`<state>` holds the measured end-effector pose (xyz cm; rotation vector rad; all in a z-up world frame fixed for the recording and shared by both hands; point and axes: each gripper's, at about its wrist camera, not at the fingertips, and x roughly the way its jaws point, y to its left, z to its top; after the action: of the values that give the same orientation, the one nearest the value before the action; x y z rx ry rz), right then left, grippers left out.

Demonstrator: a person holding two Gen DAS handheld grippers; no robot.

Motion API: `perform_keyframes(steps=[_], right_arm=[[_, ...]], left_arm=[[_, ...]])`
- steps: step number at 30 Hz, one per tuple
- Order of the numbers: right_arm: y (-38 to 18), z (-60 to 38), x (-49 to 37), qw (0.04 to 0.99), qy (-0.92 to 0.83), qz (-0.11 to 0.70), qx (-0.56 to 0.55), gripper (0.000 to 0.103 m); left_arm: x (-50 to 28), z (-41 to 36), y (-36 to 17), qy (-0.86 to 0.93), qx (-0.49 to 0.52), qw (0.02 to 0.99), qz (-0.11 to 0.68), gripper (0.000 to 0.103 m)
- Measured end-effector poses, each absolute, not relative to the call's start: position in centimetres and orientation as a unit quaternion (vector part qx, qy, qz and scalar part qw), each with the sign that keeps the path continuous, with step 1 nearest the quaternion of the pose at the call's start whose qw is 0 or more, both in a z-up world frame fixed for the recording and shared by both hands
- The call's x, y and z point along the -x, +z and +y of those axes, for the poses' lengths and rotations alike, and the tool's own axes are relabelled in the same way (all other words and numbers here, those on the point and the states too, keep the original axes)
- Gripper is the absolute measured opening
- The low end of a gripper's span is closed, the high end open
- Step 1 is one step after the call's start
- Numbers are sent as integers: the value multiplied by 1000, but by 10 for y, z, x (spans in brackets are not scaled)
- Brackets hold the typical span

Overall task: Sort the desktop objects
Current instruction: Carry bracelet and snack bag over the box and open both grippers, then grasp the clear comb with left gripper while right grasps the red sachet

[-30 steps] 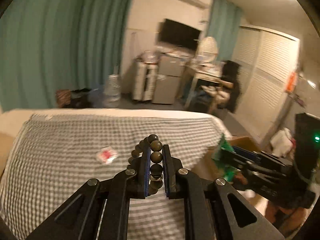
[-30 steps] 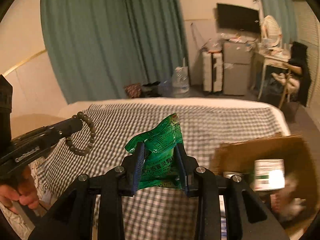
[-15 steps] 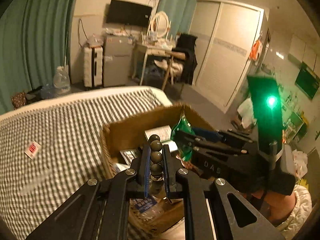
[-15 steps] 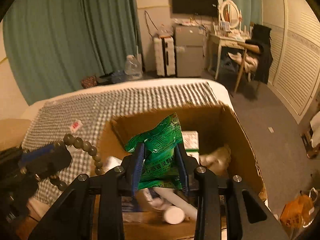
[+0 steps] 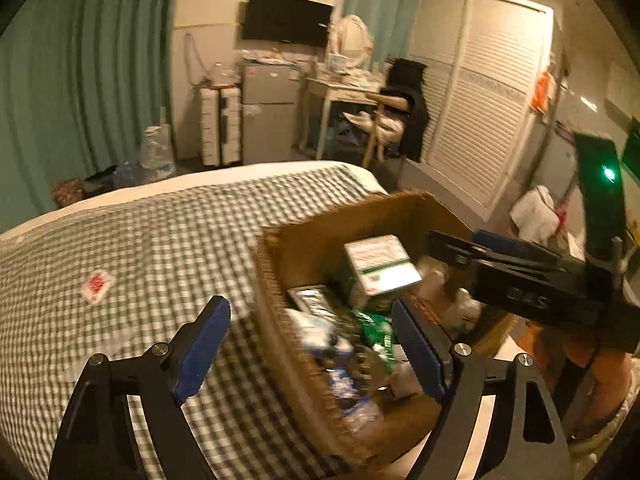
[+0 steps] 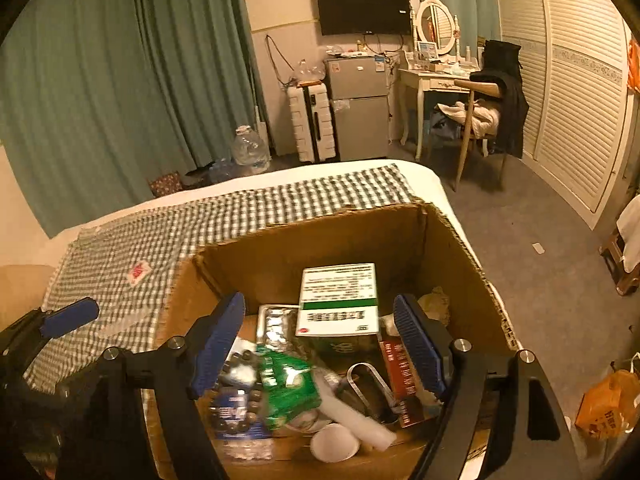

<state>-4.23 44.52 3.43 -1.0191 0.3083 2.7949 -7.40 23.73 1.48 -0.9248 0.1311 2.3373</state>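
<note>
My left gripper (image 5: 312, 340) hangs over the near-left rim of the cardboard box (image 5: 272, 280), its jaws opening with nothing between them. Blurred dark beads of the bracelet (image 5: 360, 360) lie loose in the box below it. My right gripper (image 6: 320, 344) is above the box (image 6: 320, 240) too, jaws opening and empty. The green packet (image 6: 286, 388) sits blurred among the box's contents, free of the pads, with bracelet beads (image 6: 236, 360) beside it. A small red-and-white packet (image 5: 96, 284) lies on the checked cloth to the left.
The box holds a white-and-green medicine carton (image 6: 340, 300), a blister pack (image 6: 276, 324), a white tube (image 6: 344, 420) and other items. My right gripper (image 5: 500, 260) reaches in from the right in the left wrist view. The checked cloth (image 5: 160, 248) covers the bed.
Both grippers swung from over the checked cloth to above the box. Their jaws then spread apart, letting the bead bracelet and the green packet drop into the box.
</note>
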Motion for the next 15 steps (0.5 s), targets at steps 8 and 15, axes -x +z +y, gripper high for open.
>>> perform_keyframes(steps=[8,15], right_arm=[[51,401,39,24,940,124,318,77],[54,341,62,-50,940,145,304,77]], left_arm=[[98,136,24,917,329,222,42,96],[134,34,-20,924,350,148,33,96]])
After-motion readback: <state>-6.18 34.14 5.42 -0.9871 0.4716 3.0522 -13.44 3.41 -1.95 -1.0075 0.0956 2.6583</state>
